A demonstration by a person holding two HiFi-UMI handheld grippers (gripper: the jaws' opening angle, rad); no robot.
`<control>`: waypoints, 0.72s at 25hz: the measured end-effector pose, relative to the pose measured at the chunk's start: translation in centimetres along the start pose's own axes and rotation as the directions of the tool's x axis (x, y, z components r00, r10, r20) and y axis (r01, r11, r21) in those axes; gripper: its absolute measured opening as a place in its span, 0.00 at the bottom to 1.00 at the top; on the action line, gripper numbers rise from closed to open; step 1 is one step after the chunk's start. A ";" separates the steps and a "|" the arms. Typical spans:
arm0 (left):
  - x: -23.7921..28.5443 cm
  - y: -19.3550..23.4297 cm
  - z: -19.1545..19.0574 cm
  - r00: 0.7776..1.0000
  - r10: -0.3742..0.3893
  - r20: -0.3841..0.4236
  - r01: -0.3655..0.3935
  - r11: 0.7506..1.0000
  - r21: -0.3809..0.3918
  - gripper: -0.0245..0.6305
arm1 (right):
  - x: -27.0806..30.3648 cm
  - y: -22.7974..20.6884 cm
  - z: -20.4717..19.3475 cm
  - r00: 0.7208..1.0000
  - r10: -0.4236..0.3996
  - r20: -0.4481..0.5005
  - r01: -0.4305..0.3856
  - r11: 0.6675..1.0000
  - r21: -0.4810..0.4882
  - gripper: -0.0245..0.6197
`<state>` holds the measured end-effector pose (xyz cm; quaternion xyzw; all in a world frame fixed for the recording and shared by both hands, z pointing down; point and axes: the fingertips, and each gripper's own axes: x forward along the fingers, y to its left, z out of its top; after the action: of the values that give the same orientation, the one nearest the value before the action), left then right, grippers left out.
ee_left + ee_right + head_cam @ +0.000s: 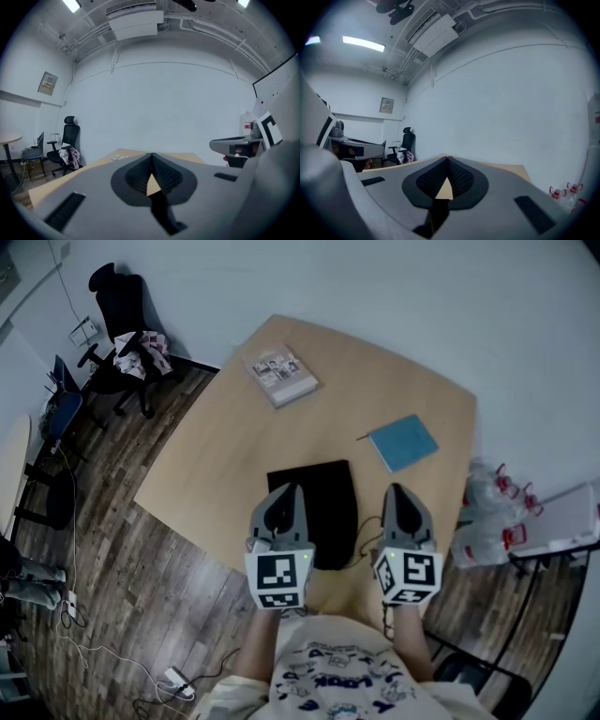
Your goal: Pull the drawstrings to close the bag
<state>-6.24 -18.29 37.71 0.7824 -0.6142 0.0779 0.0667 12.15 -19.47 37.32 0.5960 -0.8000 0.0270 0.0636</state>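
A flat black drawstring bag [323, 498] lies on the wooden table [225, 456], its near end at the table's front edge. A thin dark cord [368, 532] curls out from the bag's right side towards my right gripper. My left gripper [286, 491] hovers over the bag's left edge, and my right gripper [398, 491] hovers just right of the bag. Both point almost level at the far wall. In the left gripper view the left gripper [151, 157] has its jaws pressed together; in the right gripper view the right gripper [447, 160] is shut too. No cord shows clearly between either pair.
A thick book [281, 376] lies at the table's far side and a blue notebook [403, 442] at the right. A black office chair [122, 306] with clothes stands far left. White plastic bags [487, 512] sit on the floor to the right.
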 end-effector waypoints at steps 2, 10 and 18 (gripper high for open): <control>-0.1 0.1 0.0 1.000 0.008 0.000 -0.008 1.000 -0.002 0.04 | -0.1 0.0 -0.1 1.000 0.003 0.002 -0.003 1.000 0.007 0.04; -0.4 0.9 -0.1 1.000 0.024 -0.002 -0.024 1.000 -0.019 0.04 | -0.5 -0.4 -0.3 1.000 -0.014 0.004 0.014 1.000 0.018 0.04; -0.4 0.9 0.1 1.000 0.022 0.000 -0.022 1.000 -0.014 0.04 | -0.5 -1.0 -0.3 1.000 -0.024 0.003 0.024 0.999 0.027 0.04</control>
<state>-7.23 -18.20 37.53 0.7751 -0.6234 0.0742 0.0715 13.25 -19.25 37.47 0.6065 -0.7924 0.0363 0.0545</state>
